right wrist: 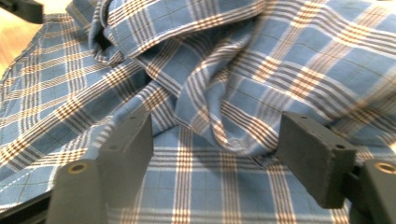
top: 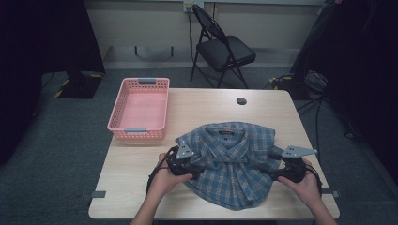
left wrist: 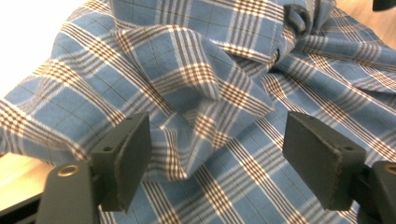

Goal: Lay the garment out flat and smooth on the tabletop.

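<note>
The fingertips of the left gripper [top: 193,165] and the right gripper [top: 271,171] are hidden in the high view by folds of the plaid shirt [top: 232,159]. In both gripper views the shirt is cut off by every edge beyond the jaws. The person's forearms are cropped below.
</note>
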`<state>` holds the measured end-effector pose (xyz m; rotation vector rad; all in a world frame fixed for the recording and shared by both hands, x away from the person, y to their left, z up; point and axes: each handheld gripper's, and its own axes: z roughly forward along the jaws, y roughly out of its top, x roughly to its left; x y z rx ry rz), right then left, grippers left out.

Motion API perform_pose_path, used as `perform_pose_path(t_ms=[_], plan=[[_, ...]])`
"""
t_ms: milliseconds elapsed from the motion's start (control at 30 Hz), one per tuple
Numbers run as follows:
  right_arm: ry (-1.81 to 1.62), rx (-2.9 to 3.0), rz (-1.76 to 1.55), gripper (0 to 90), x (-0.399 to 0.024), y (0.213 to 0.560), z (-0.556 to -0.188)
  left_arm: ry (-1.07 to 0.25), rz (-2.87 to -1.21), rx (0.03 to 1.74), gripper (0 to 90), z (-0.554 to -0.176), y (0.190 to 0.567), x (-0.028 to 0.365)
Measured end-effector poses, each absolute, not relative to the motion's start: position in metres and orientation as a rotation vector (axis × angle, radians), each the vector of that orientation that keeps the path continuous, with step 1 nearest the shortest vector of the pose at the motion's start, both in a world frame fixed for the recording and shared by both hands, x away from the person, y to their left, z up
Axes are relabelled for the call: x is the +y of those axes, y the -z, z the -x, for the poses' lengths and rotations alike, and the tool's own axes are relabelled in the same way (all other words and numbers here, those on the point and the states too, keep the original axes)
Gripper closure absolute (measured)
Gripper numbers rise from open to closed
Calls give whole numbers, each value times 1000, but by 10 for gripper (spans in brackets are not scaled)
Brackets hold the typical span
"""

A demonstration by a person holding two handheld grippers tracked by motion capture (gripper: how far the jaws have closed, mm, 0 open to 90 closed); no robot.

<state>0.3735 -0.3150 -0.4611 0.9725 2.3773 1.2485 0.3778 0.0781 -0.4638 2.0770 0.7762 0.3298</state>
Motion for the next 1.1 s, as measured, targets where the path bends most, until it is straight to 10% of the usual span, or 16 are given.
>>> perform_pose_path(t_ms=[1100], plan=[[-1306, 2435, -1003, 773, -290, 481, -403, -383, -2162, 694, 735, -388, 473, 63]])
